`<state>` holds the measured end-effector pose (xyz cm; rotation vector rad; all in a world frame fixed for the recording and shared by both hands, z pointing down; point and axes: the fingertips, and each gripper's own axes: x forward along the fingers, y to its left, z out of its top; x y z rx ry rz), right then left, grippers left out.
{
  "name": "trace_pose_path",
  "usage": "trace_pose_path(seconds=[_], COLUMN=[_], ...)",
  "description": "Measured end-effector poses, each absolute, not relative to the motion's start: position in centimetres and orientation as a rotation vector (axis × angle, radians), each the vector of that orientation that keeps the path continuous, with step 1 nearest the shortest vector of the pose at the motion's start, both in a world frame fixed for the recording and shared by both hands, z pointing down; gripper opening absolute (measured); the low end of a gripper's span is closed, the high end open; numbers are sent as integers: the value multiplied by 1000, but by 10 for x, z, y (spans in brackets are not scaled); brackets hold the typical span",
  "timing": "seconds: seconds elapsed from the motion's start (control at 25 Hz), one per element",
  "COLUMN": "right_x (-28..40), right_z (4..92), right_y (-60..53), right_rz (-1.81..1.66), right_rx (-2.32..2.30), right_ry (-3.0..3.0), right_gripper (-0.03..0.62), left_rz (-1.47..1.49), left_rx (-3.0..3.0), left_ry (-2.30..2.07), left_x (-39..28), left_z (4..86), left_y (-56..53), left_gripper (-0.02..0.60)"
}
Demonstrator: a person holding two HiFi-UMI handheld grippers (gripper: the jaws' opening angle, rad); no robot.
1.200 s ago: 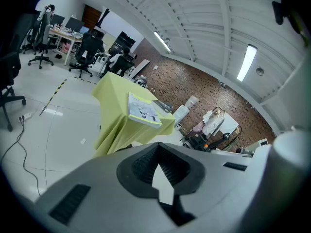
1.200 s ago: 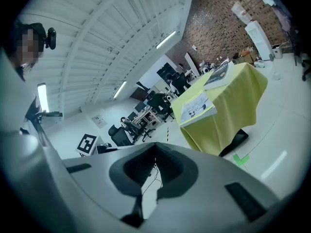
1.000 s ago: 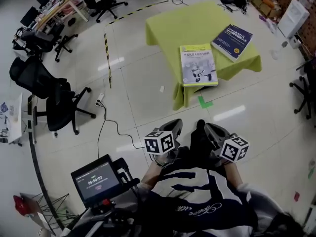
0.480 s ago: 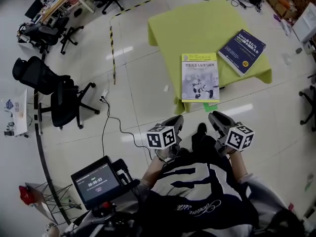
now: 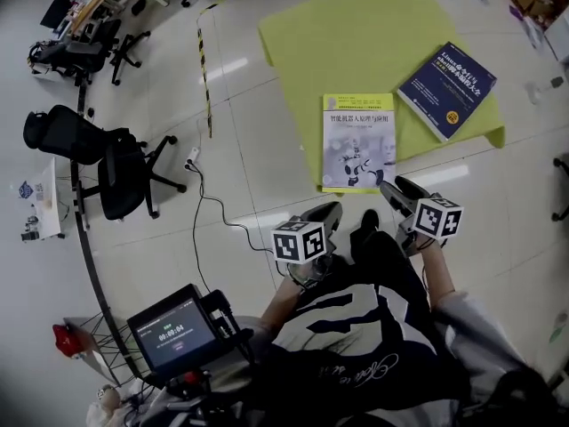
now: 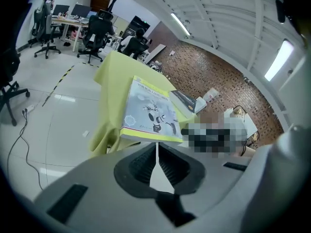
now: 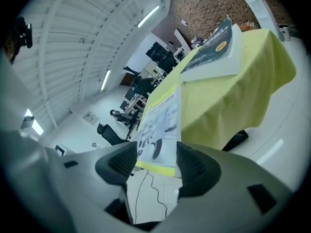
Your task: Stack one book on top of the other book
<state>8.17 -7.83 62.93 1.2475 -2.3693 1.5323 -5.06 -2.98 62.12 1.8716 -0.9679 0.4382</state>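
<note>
A low table under a yellow-green cloth [image 5: 356, 34] carries two books. The yellow-and-white book [image 5: 358, 142] with a robot on its cover lies at the near edge, and the dark blue book [image 5: 446, 78] lies to its right, further back. My left gripper [image 5: 331, 210] is shut and empty, just short of the table below the yellow book [image 6: 148, 111]. My right gripper [image 5: 391, 187] is at that book's near right corner, its jaws opening. In the right gripper view the book's near edge [image 7: 160, 125] shows in the gap, and the pads are not pressing on it.
Black office chairs [image 5: 116, 163] stand at the left, with a cable [image 5: 209, 221] trailing over the white floor. A strip of striped tape [image 5: 204, 69] runs along the floor. A small screen unit [image 5: 173, 332] sits at the lower left beside the person's body.
Both grippers have moved forward to the table's near edge. The right jaws went from shut to wide apart. The left jaws stayed shut.
</note>
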Motion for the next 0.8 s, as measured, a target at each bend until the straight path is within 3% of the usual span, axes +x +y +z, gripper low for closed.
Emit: trace_pose_path(seconds=[0.36, 0.6, 0.8], right_x=[69, 67, 69], right_z=[677, 663, 657], right_y=[-103, -98, -91], right_rz=[1822, 1908, 1956], right_rx=[1143, 1064, 1075], right_ry=[-2305, -2344, -2332], right_gripper=[256, 103, 81], left_rz=[447, 454, 401], left_rx=[1800, 1806, 1787], left_ry=[-981, -1024, -1015], left_x=[-56, -62, -63], left_z=[644, 644, 645], left_y=[-31, -34, -34], left_gripper=[6, 6, 37])
